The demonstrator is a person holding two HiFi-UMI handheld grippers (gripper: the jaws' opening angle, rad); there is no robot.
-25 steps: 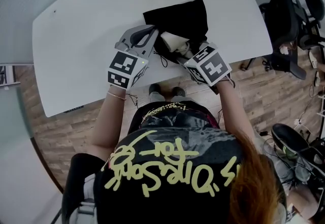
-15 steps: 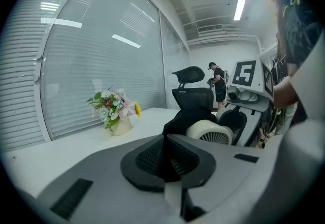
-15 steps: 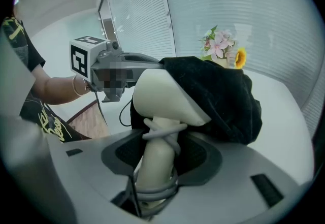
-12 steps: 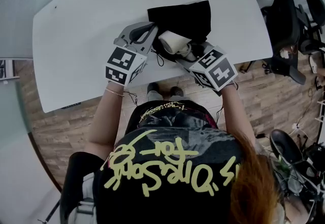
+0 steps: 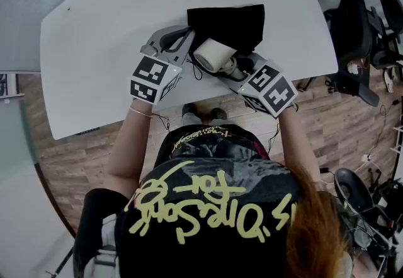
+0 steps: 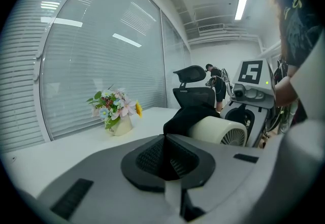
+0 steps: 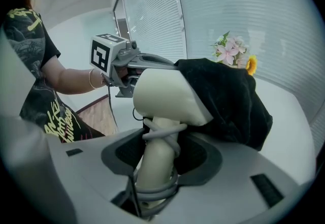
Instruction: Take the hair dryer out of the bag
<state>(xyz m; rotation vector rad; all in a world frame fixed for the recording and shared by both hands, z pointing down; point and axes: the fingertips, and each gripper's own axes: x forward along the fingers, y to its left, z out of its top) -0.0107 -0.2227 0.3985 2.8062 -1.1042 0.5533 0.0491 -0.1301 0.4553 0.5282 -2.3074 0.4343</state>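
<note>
Head view: hair dryer [image 5: 213, 54], nose seemingly inside the black bag [image 5: 228, 21].

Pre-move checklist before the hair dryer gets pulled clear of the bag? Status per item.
1. Handle grip: ok. The right gripper is clamped on the handle of the hair dryer.
2. Bag held back: ok. The left gripper is shut on the edge of the black bag.
3. Dryer clear of the bag: not ok. The far end of the barrel is still under the cloth.
4. Grey cord tidy: ok, it is wound round the handle.
5. Plug end free: cannot tell, it is not in sight.
6. Bare table to set it down: ok.
</note>
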